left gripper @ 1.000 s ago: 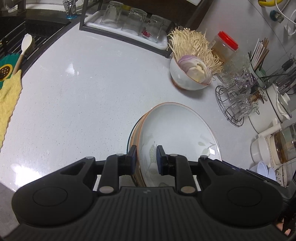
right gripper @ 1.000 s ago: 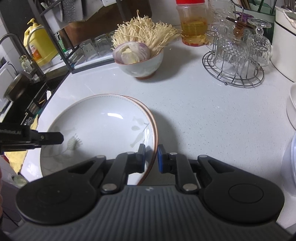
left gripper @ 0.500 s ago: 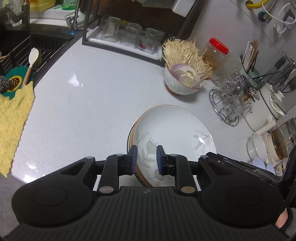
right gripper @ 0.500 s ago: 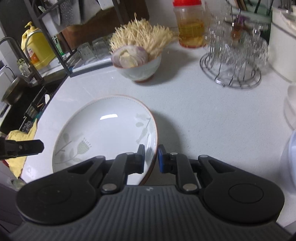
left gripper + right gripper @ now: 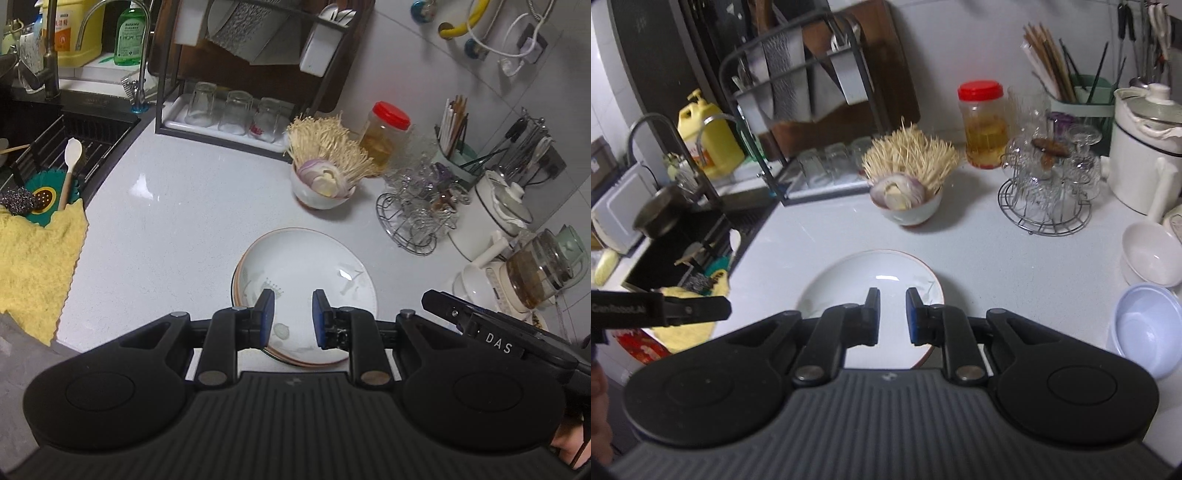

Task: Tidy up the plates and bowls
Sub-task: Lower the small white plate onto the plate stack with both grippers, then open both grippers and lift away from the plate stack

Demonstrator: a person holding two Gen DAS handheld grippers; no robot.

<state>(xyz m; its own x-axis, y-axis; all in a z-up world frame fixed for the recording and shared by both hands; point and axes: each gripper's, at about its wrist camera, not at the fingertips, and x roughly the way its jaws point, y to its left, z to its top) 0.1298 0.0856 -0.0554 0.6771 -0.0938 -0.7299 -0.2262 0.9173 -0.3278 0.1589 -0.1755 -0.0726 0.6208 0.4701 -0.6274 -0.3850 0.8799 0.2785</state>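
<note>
From the left wrist camera, the stack of white plates [image 5: 303,280] with orange rims sits on the pale speckled countertop [image 5: 177,221], toward its near edge. The counter's left edge curves down past the black sink [image 5: 74,136], where a yellow cloth [image 5: 33,266] hangs over the rim. Between that edge and the plates lies a broad bare stretch of counter. Beyond the plates, well apart from them, stands a white bowl [image 5: 319,192] filled with enoki mushrooms and sliced onion; to its right a wire glass rack [image 5: 417,218] stands near the plates' far right rim. The left gripper [image 5: 293,315] hangs above the near part of the stack, looking steeply down, its blue-padded fingers spread with nothing between them and the plate showing through the gap. The other gripper's dark body reaches in from the lower right.

From the right wrist camera, the same plates [image 5: 857,280] lie straight ahead and below, only the top plate's face clear to see. Open counter runs between them and the mushroom bowl [image 5: 910,208], and to the right as far as a white bowl [image 5: 1152,254] and a pale blue bowl [image 5: 1145,325] near the counter's right side. The right gripper [image 5: 892,314] is held over the stack's near right rim, tilted forward more shallowly, its fingers parted and holding nothing. The left gripper's finger [image 5: 694,310] juts in from the left, off to the side of the plates.
</note>
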